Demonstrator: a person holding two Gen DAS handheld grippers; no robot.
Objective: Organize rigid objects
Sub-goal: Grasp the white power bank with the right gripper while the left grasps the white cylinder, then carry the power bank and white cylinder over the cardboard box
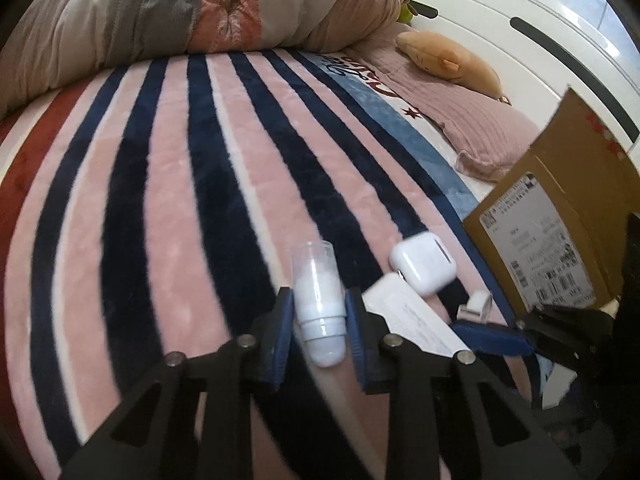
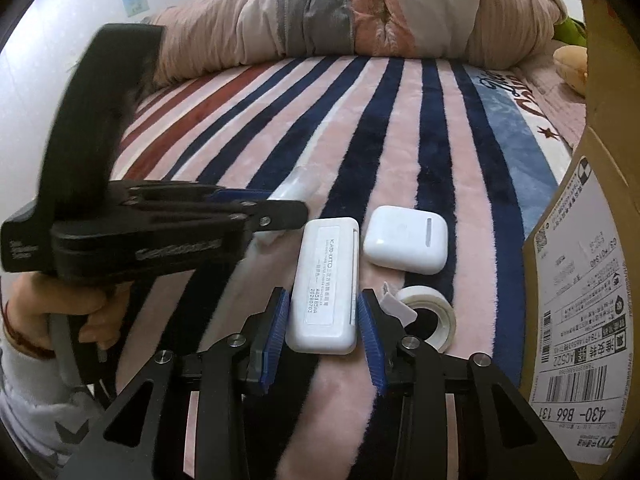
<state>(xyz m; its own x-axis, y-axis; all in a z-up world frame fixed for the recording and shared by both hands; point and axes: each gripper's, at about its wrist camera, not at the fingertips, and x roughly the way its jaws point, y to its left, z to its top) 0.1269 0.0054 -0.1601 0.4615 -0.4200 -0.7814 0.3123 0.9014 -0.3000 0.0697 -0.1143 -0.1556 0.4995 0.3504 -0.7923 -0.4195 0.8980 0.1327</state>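
Blue-padded left gripper point(image 1: 320, 320) clamped on a translucent white plastic tube point(image 1: 319, 304), blue-padded right gripper point(image 2: 324, 324) clamped on a flat white plastic case point(image 2: 326, 288), both on striped plush blanket point(image 2: 400, 128), cardboard box point(image 2: 580, 280) at three o'clock.

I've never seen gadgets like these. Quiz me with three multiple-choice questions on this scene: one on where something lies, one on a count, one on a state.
1. Where is the earbud case?
A. Inside the cardboard box
B. On the striped blanket
C. On the pillow

2. How many white things lie between the bottle and the box?
A. One
B. Three
C. Five

3. What is the left gripper doing?
A. Its fingers clamp the bottle
B. Hanging open, empty
C. Holding the tape roll

Key: B, it rests on the stripes beside the box; B, flat white case, earbud case, tape roll; A, both blue pads press the bottle.
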